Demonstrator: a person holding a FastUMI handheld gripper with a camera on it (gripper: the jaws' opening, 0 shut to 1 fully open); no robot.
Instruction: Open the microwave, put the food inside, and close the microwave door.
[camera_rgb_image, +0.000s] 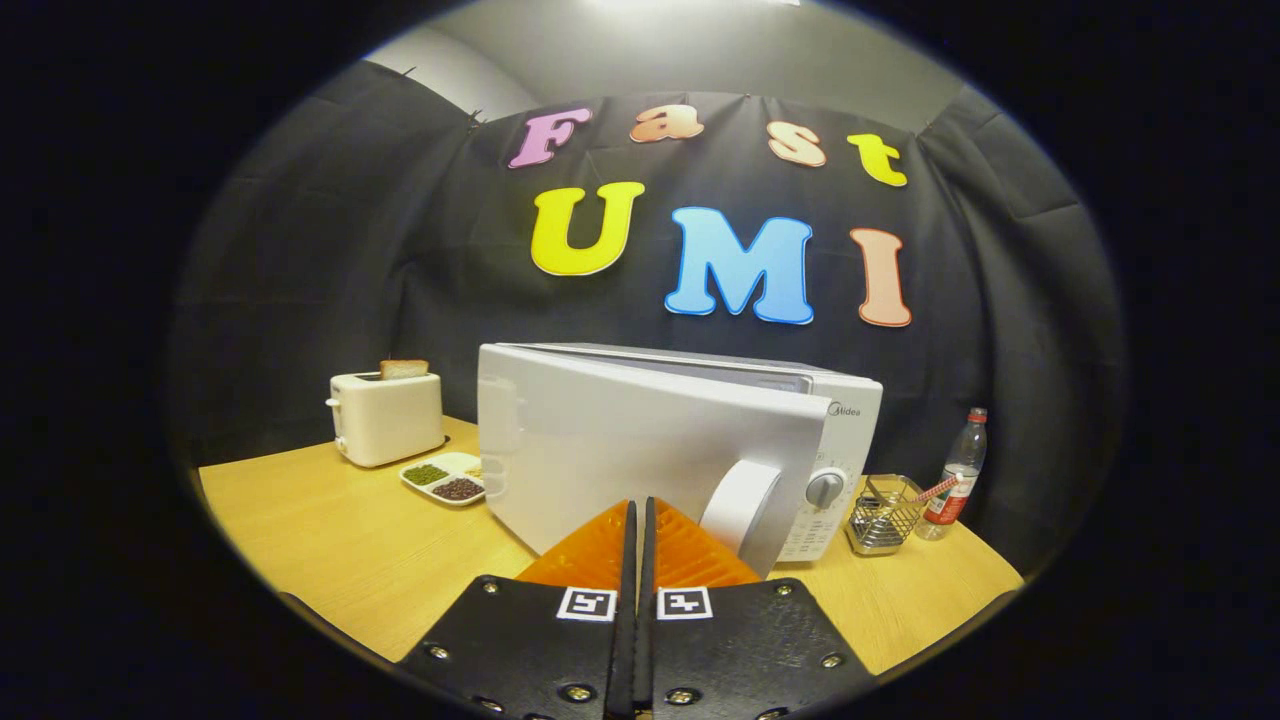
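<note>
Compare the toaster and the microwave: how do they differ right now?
The microwave looks much bigger than the toaster. The microwave stands just beyond the shut gripper, its door ajar; the toaster sits farther back, beyond a divided dish. A slice of bread sticks out of the toaster's top; what's inside the microwave can't be seen. Both are white and stand on the wooden table.

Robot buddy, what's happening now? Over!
Tool shut, empty, tips at microwave door. Door ajar, nearly closed. Nothing between door and microwave.
</note>
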